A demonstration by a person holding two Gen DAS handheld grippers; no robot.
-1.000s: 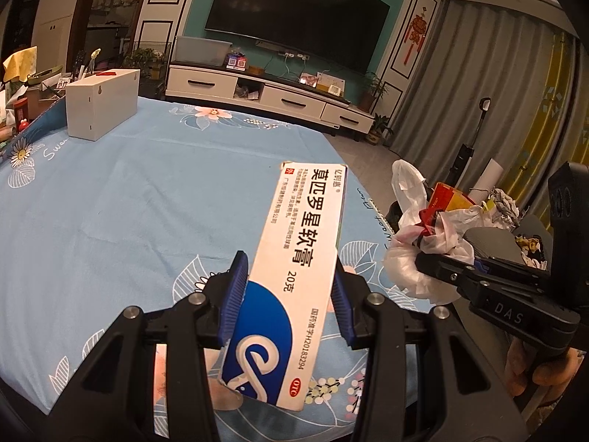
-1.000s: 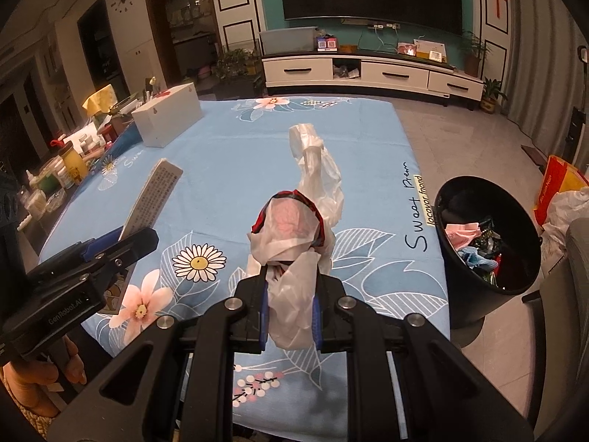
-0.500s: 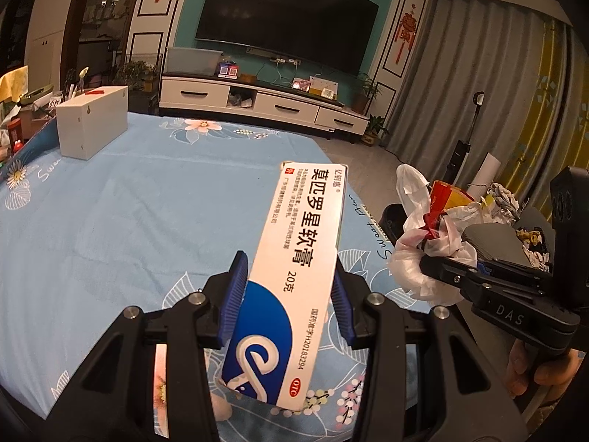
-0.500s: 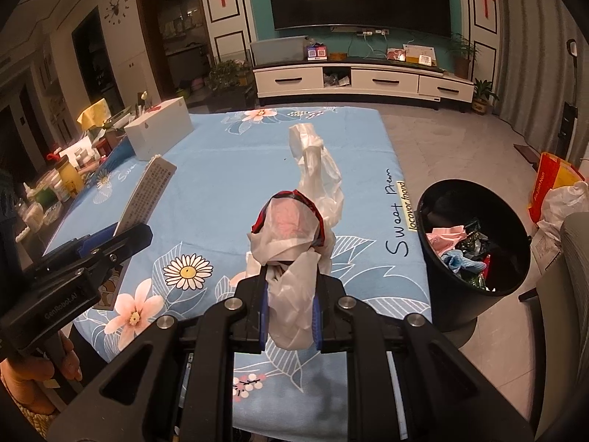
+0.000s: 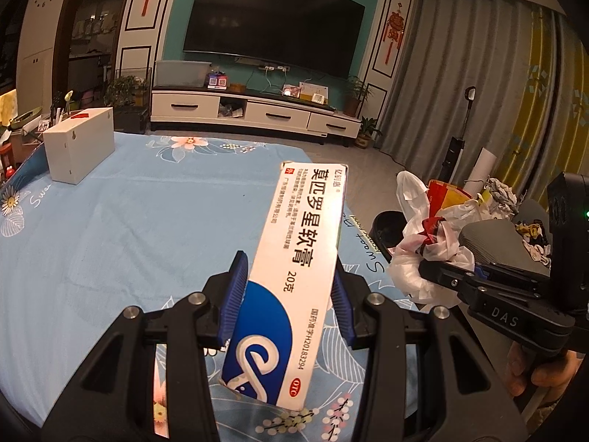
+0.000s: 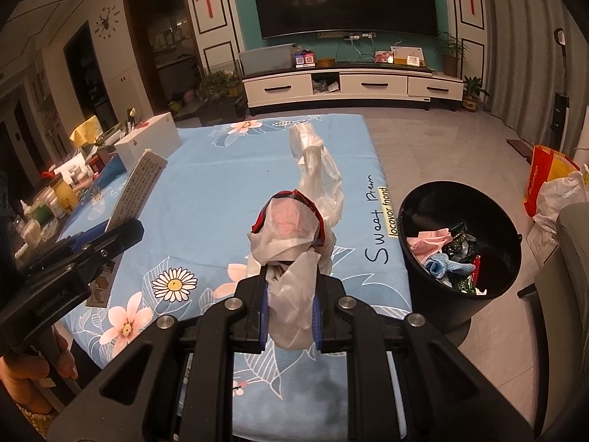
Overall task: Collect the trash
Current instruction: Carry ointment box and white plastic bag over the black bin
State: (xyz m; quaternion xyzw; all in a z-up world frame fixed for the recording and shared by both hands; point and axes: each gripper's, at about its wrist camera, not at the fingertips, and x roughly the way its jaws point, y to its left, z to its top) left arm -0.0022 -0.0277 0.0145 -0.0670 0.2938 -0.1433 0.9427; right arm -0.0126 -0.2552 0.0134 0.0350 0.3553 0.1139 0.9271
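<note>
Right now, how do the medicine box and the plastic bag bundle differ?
The medicine box is rigid, flat and printed; the plastic bag bundle is soft, crumpled and translucent white. The left gripper is shut on the box, the right gripper on the bundle. Both are held above the blue tablecloth.

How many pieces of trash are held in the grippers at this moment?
2: the ointment box clamped in the left gripper, and the crumpled plastic bag clamped in the right gripper.
</note>
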